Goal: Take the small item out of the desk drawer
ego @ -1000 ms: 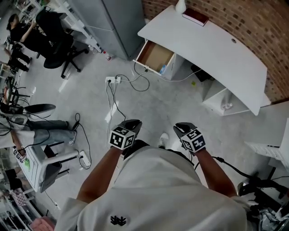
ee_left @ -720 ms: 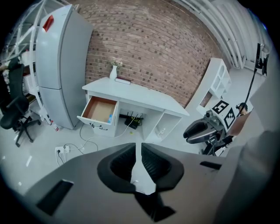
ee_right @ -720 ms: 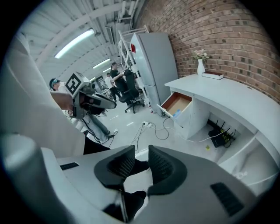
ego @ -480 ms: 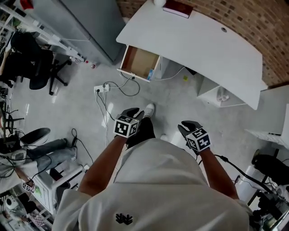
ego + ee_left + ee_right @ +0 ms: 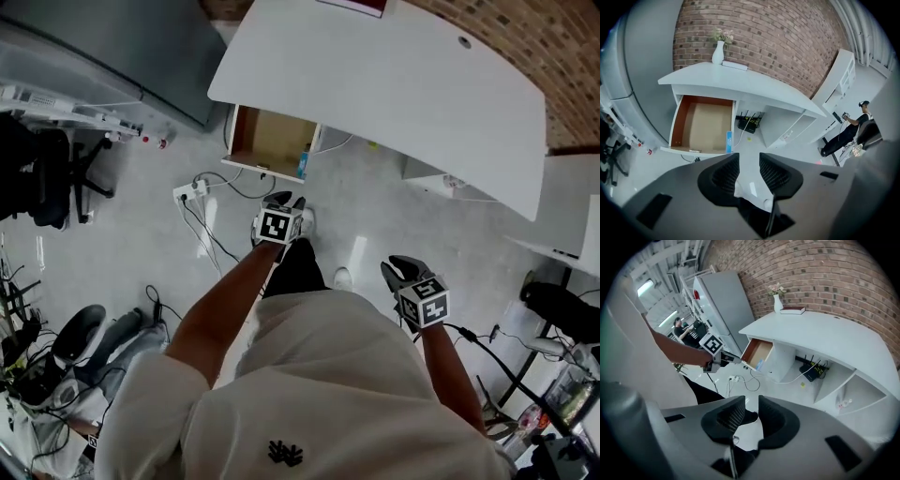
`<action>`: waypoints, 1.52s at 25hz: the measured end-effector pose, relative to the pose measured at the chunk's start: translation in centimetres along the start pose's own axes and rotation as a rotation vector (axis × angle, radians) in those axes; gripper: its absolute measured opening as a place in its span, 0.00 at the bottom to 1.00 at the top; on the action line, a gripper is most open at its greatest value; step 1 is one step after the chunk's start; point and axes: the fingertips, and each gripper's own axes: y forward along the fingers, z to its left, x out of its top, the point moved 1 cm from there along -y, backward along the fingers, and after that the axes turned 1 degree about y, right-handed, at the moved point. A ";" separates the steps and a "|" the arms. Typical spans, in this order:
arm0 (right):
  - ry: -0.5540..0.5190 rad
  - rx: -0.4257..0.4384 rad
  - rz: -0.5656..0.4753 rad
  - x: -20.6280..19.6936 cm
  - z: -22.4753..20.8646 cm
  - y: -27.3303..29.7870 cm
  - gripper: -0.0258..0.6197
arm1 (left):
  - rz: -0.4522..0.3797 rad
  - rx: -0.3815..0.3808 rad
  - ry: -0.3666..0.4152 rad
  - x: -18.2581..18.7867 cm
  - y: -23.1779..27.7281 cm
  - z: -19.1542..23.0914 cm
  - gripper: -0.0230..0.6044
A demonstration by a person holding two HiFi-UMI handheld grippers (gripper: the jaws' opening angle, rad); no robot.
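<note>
The white curved desk [image 5: 394, 84] has its wooden drawer [image 5: 265, 139] pulled open. A small blue item [image 5: 303, 166] stands at the drawer's front right corner, also seen as the blue item [image 5: 728, 141] in the left gripper view. My left gripper [image 5: 284, 201] is stretched out over the floor, short of the drawer front. Its jaws [image 5: 748, 161] are opening with nothing between them. My right gripper [image 5: 401, 267] hangs back near my body, its jaws [image 5: 751, 411] slightly apart and empty. From there I see the drawer [image 5: 758, 354] and the left gripper [image 5: 723, 361].
A power strip [image 5: 192, 190] and cables [image 5: 211, 239] lie on the floor left of the drawer. A vase [image 5: 717, 52] and a book [image 5: 734, 66] sit on the desk. A router [image 5: 749, 123] sits under it. A grey cabinet [image 5: 112, 56] stands at the left.
The person has walked closer to the desk. The left arm has reached forward toward the open drawer, while the right gripper has stayed low by the body.
</note>
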 end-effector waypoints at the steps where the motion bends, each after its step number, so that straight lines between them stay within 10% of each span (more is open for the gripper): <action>1: 0.022 -0.013 0.008 0.1 -0.1 0.3 0.21 | 0.021 0.007 0.005 0.3 1.5 1.2 0.27; 21: 0.371 -0.132 0.113 -1.7 0.2 3.8 0.20 | 0.270 0.016 0.059 3.3 20.6 9.8 0.33; 38: 0.356 -0.120 0.122 -2.9 -0.2 4.7 0.20 | 0.273 0.042 0.075 3.4 20.6 10.8 0.20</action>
